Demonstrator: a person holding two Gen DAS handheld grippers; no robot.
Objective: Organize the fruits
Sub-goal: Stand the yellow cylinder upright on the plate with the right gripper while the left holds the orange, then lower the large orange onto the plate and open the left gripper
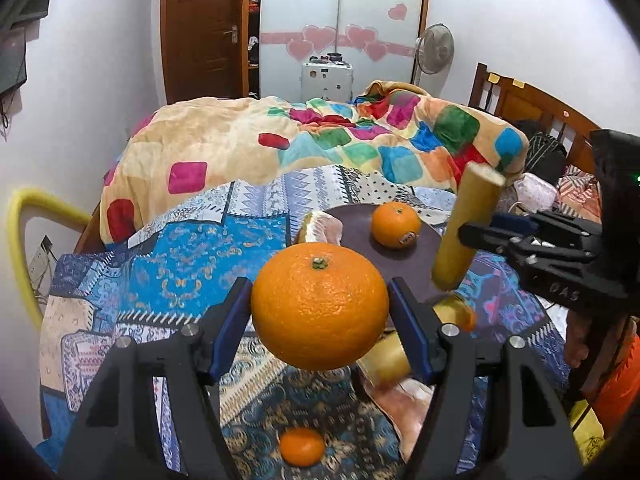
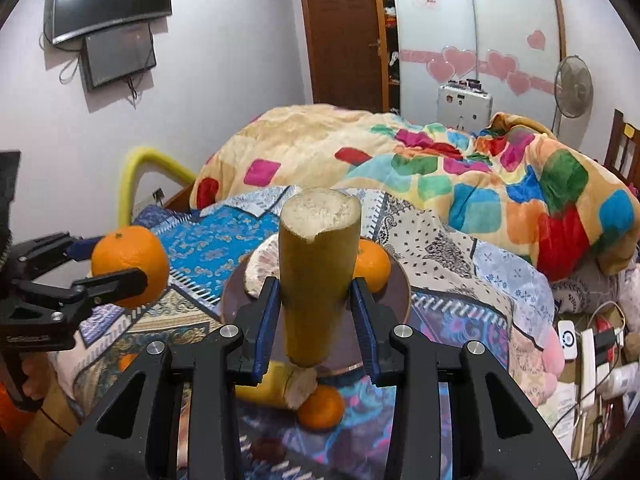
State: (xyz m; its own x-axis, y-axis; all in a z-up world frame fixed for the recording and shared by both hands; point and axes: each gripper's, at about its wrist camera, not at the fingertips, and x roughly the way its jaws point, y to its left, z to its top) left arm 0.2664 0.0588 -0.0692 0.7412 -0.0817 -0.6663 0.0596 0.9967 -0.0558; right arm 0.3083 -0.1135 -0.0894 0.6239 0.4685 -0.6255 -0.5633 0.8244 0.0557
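Note:
My left gripper (image 1: 320,292) is shut on a large orange (image 1: 320,306) and holds it in the air above the bed; from the right wrist it shows at the left (image 2: 116,264). My right gripper (image 2: 316,304) is shut on a yellow-green cane piece (image 2: 316,272), upright, with its cut end on top. A dark round plate (image 2: 396,292) lies behind it and carries a smaller orange (image 2: 372,266) and a peeled pomelo chunk (image 2: 260,268). Under the grippers lie another cane piece (image 2: 280,388) and a small orange (image 2: 322,408). A further small orange (image 1: 302,446) lies near the front.
The fruit lies on a bed with a patchwork sheet (image 1: 208,248). A colourful blanket heap (image 1: 320,140) rises behind the plate. Power strips and cables (image 2: 592,356) crowd the right side. A yellow padded bar (image 1: 24,240) stands at the left bed edge.

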